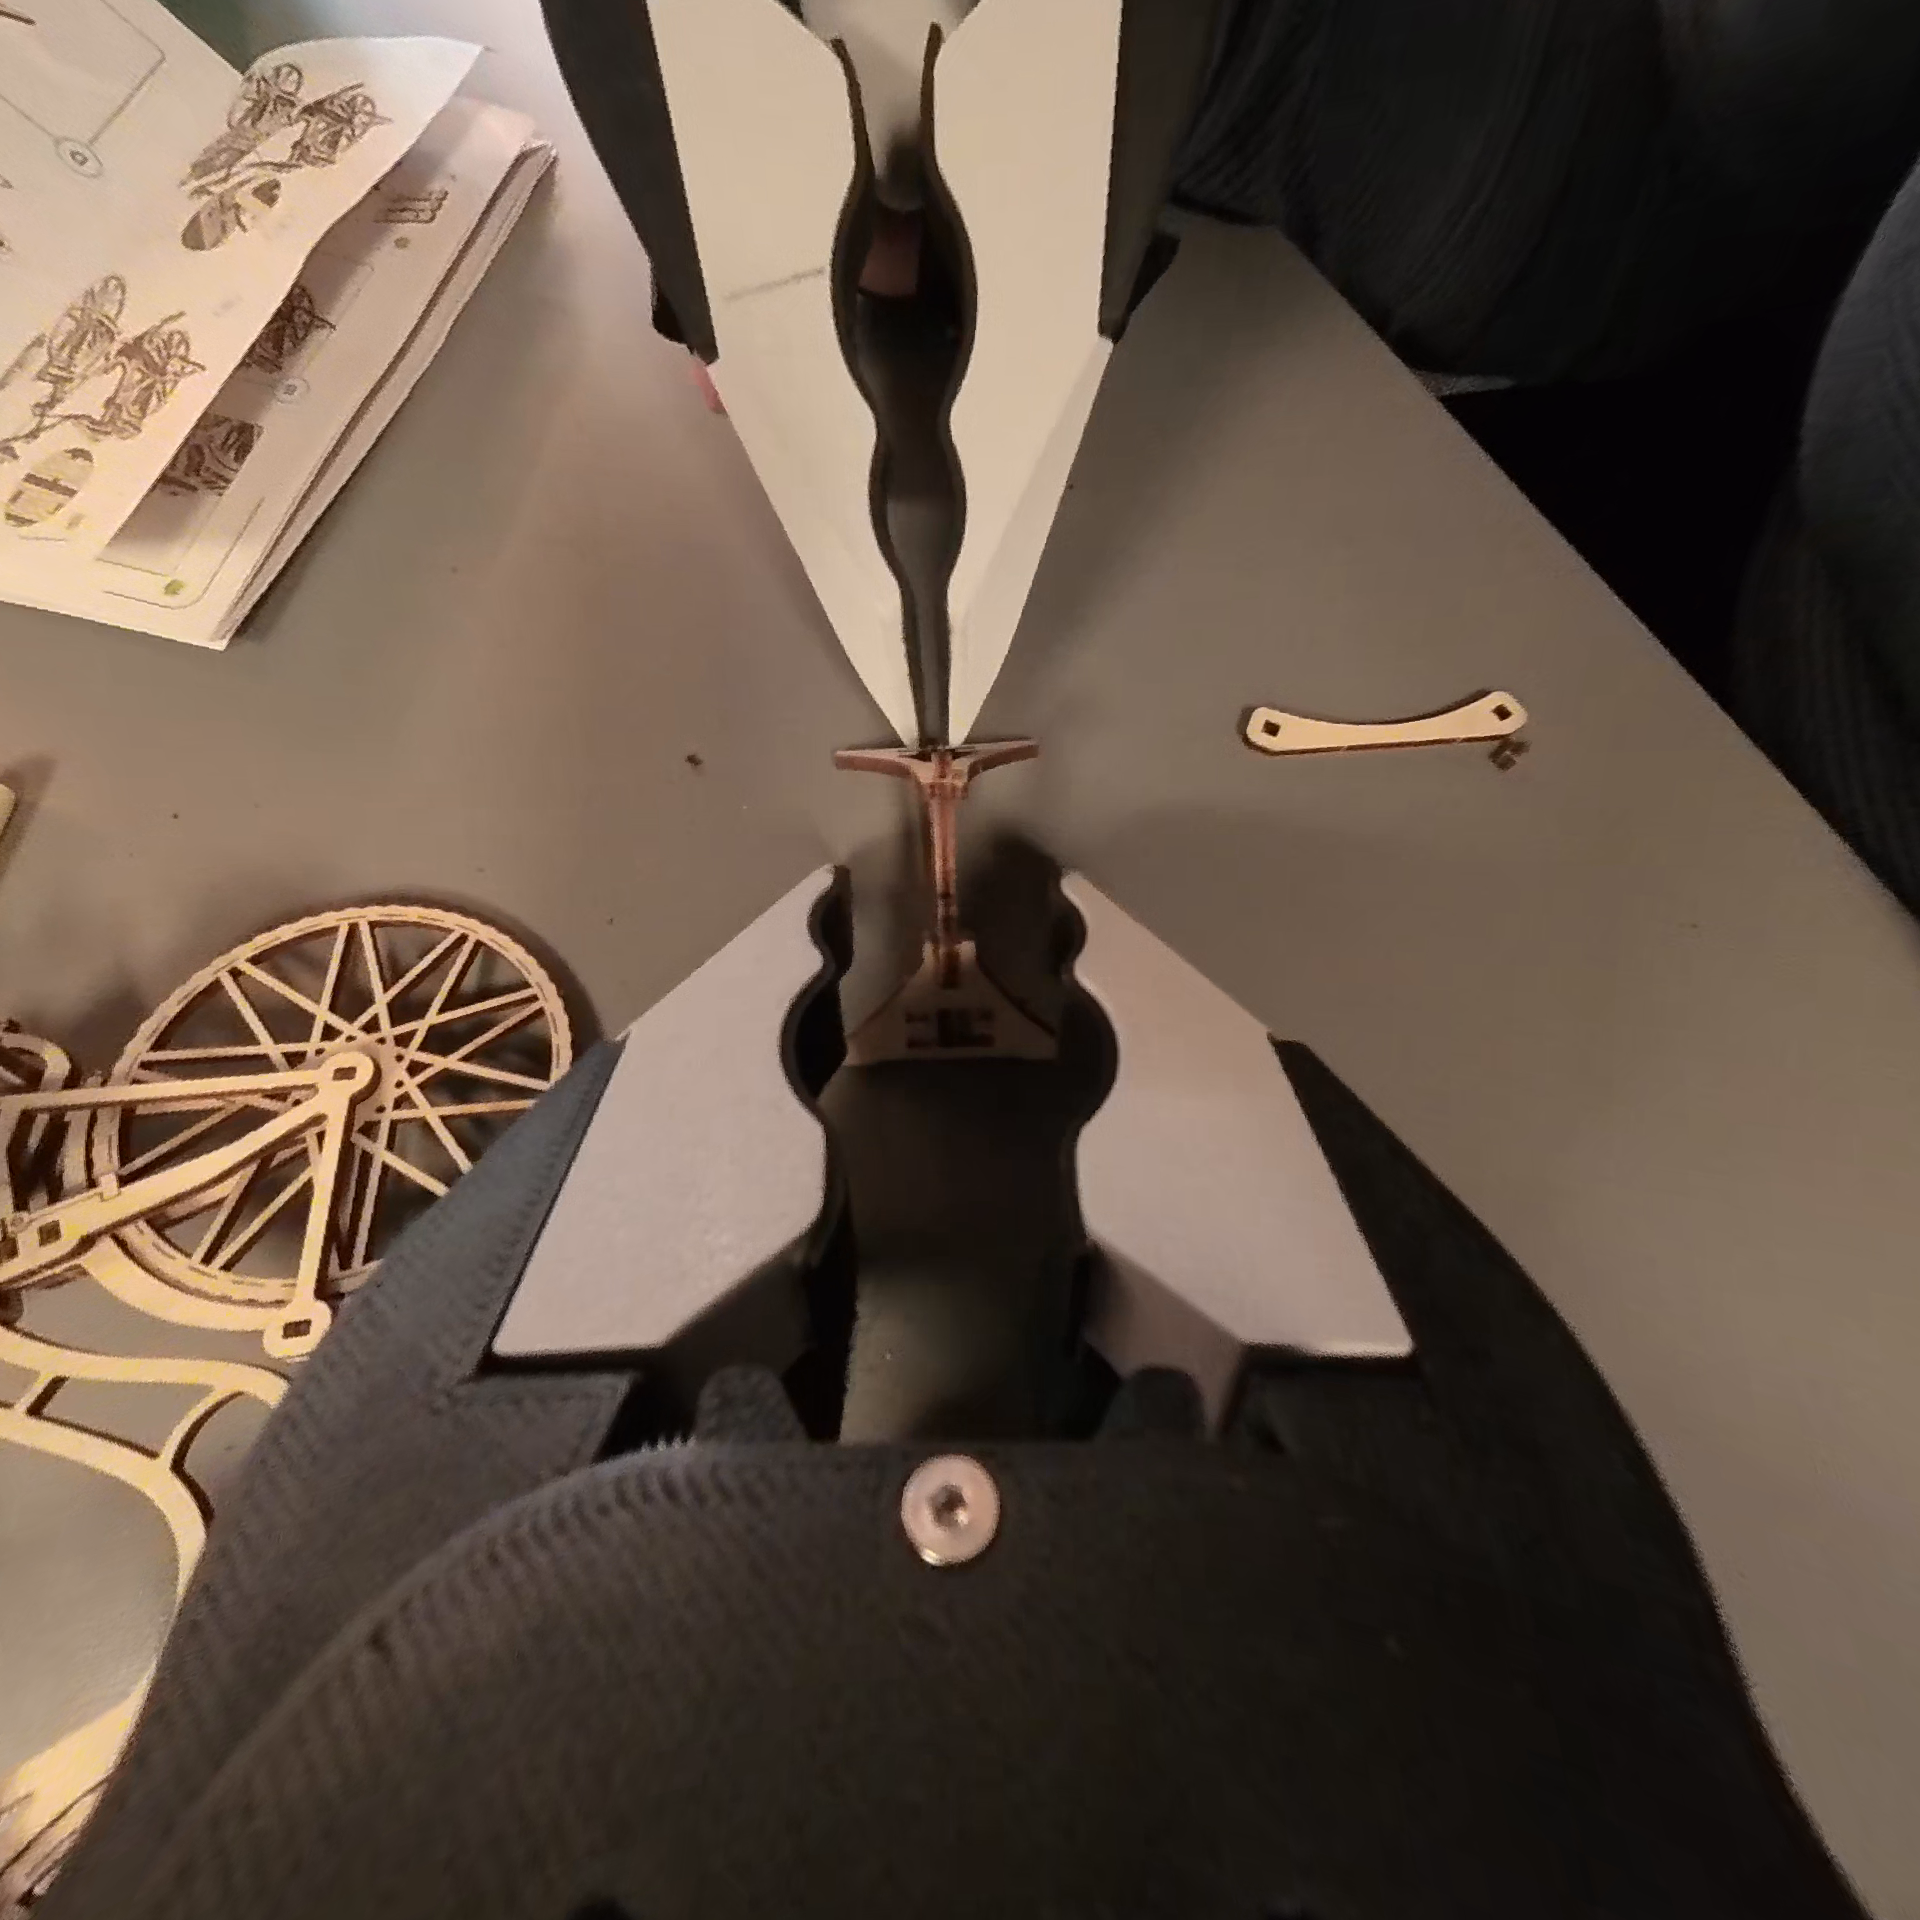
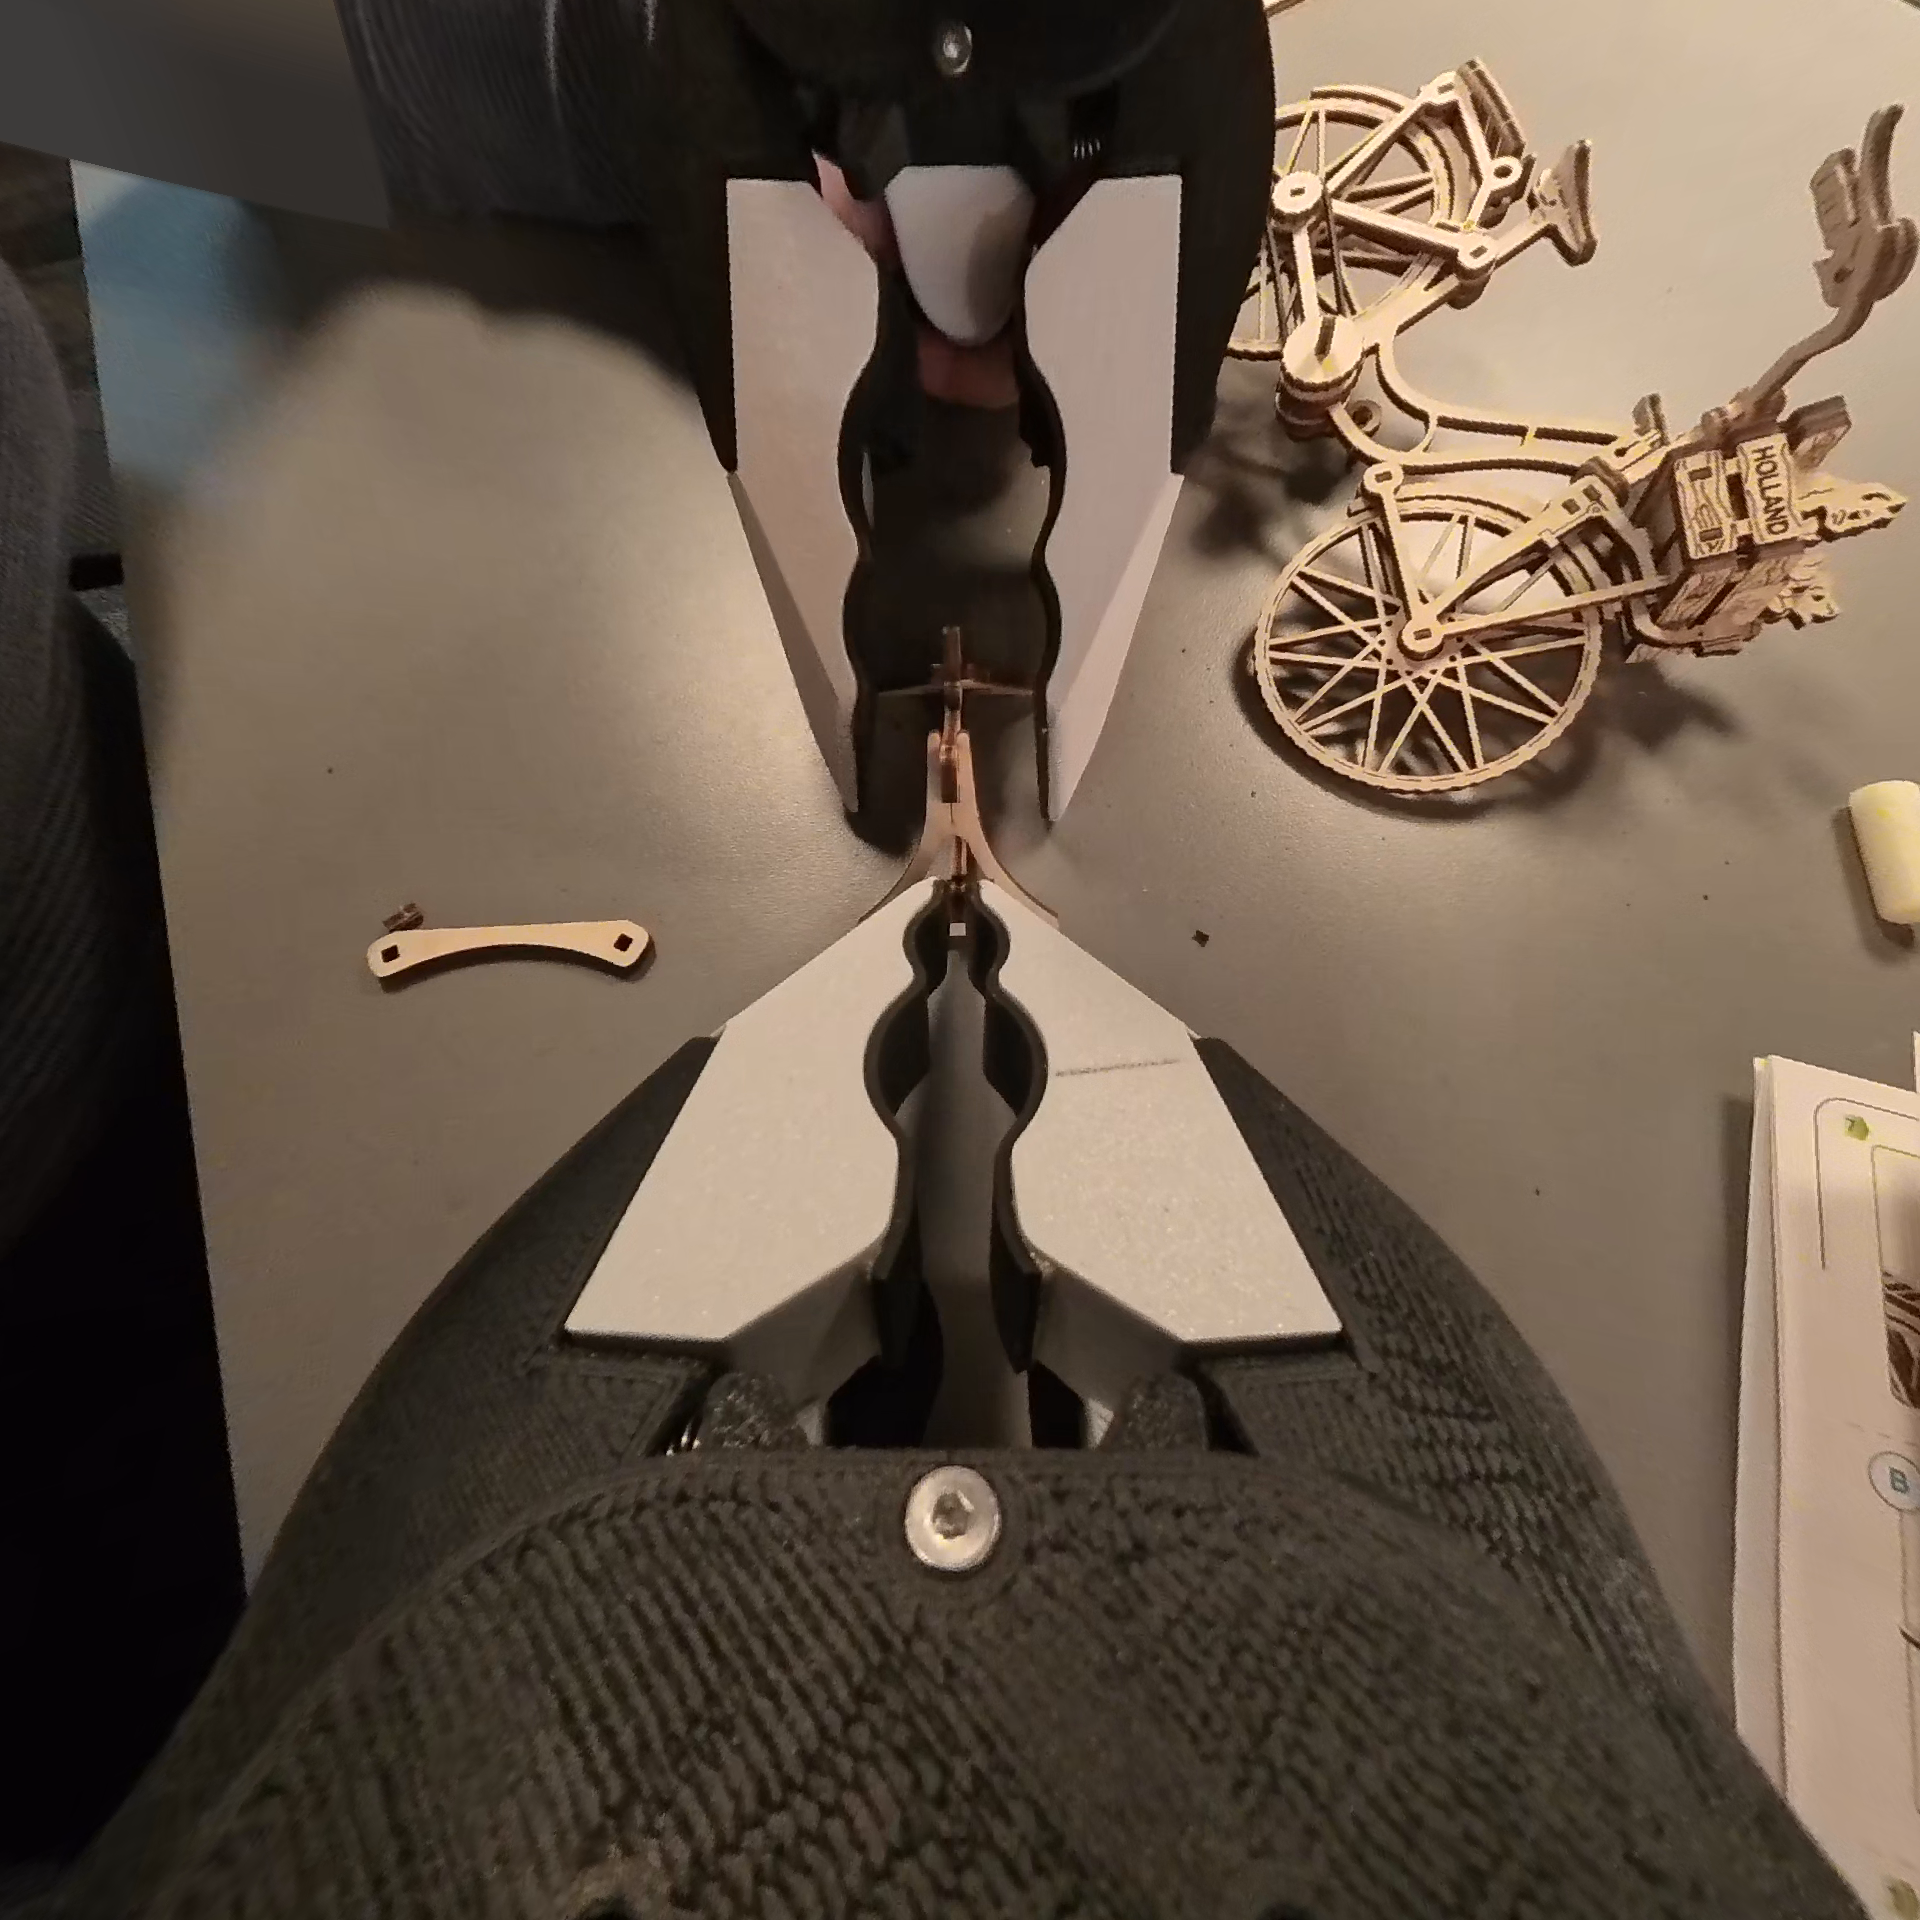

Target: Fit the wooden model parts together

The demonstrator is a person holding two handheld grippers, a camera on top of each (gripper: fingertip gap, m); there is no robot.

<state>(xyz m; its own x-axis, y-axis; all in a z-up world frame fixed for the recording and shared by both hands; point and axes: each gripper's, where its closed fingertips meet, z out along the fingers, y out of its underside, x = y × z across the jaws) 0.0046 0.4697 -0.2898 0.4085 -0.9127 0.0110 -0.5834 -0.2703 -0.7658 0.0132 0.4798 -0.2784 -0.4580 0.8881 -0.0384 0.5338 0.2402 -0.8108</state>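
While the right gripper (image 2: 954,904) pinches one end of the small wooden part (image 1: 943,883) with fingers pressed together, left gripper (image 1: 948,904) fingers stand spread around its other end, above the table (image 1: 1351,1039); loose strip (image 1: 1387,726) nearby, bicycle model (image 2: 1455,520) beside.

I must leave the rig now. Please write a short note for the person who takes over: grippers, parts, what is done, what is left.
Right gripper: shut on the small wooden assembly, at its crossbar end.
Left gripper: jaws apart around the assembly's other, flared end; firm hold cannot be confirmed.
The assembly is between the two grippers, above the grey table.
Loose curved strip lies flat on the table, untouched.
Wooden bicycle lies on its side, mostly built. Instruction booklet lies open nearby.
Left: probably fit the strip and join the assembly to the bicycle; check the booklet.
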